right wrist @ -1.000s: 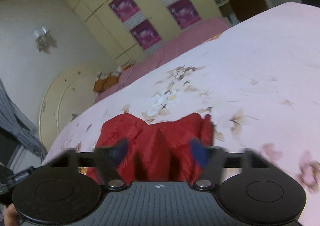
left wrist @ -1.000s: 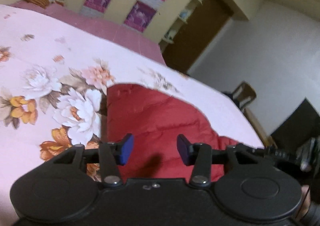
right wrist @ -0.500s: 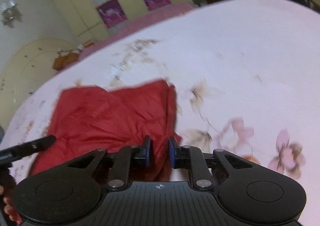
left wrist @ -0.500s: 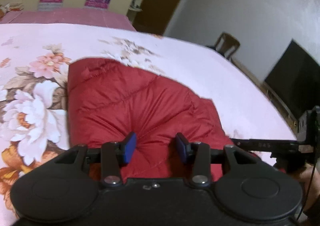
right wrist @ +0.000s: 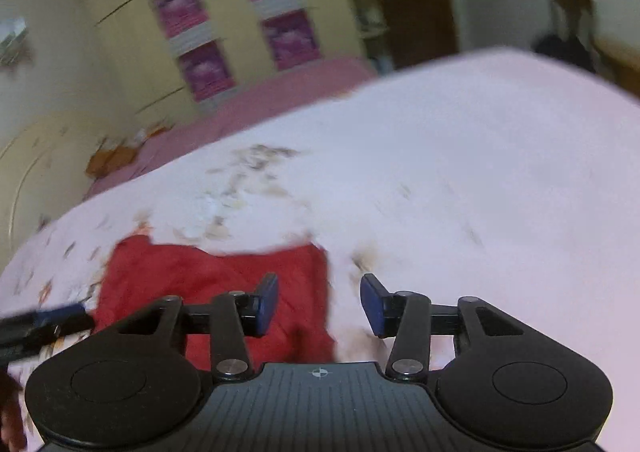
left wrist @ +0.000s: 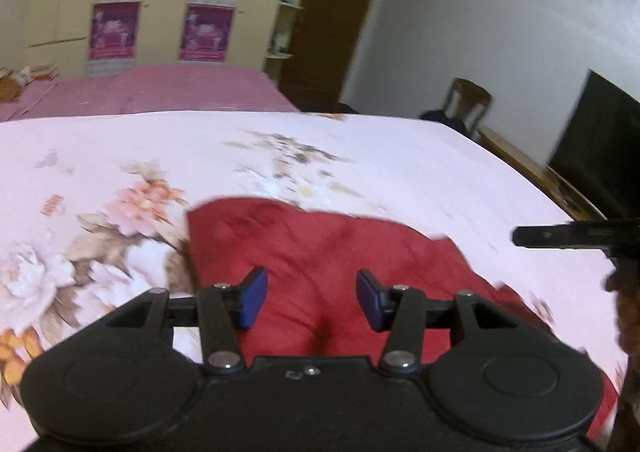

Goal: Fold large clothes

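On the left of my left view lies the bed (left wrist: 400, 155), covered in a pale pink sheet with big printed flowers, and on it, just ahead of me, sits the red padded jacket (left wrist: 320, 244). It lies as a compact, roughly squared bundle with a straight left edge, and I see no sleeve sticking out, so I judge that most of the folding is already done. My left gripper (left wrist: 312, 298) hovers over the near part of the jacket with its jaws parting; red cloth shows in the gap, but the blue pads (left wrist: 253, 298) do not press on it as far as I can tell, so I am holding nothing there. Further right, the tip of my other tool pokes in above the bare sheet, well clear of the red edge.

In my right view the jacket (right wrist: 216, 276) sits to the left, and its right edge runs almost straight down between my fingers. My right gripper (right wrist: 320, 304) is also opening, with the left pad (right wrist: 269, 302) over the cloth and the other over the sheet. Nothing is pinched between them. The picture is smeared, so I cannot tell whether the layers underneath lie even.

What is left, as I judge it, is small: perhaps one more fold to halve the bundle, or just pressing and squaring the corners, since the far edge looks a little wavy and the near right corner looks ragged in my left view.
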### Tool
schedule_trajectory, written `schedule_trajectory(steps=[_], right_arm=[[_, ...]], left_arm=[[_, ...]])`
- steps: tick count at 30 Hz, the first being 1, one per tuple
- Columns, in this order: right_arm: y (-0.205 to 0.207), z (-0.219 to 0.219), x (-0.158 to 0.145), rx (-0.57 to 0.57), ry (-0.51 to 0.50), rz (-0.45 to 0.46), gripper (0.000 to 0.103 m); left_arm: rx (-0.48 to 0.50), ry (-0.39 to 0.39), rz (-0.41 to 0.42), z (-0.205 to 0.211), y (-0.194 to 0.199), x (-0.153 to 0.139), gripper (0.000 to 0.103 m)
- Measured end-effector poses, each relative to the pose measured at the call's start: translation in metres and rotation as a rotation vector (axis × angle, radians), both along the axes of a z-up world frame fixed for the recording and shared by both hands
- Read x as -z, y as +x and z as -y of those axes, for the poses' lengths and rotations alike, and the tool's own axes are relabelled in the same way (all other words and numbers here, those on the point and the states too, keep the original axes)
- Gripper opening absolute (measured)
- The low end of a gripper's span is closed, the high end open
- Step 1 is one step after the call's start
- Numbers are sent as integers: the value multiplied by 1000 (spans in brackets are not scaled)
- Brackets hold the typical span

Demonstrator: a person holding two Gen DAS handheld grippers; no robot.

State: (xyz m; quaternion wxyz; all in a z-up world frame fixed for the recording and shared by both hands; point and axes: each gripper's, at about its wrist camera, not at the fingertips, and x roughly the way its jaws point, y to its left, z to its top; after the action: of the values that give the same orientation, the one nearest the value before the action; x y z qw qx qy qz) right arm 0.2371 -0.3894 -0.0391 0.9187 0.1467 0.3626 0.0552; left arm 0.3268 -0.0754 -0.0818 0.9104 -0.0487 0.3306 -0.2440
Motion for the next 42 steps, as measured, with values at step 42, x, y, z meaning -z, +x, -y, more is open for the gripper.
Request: schedule_trajectory(steps=[42], right_arm=[[1, -34, 74, -166, -35, -142, 29]], left_arm=[[7, 143, -96, 46, -36, 34, 50]])
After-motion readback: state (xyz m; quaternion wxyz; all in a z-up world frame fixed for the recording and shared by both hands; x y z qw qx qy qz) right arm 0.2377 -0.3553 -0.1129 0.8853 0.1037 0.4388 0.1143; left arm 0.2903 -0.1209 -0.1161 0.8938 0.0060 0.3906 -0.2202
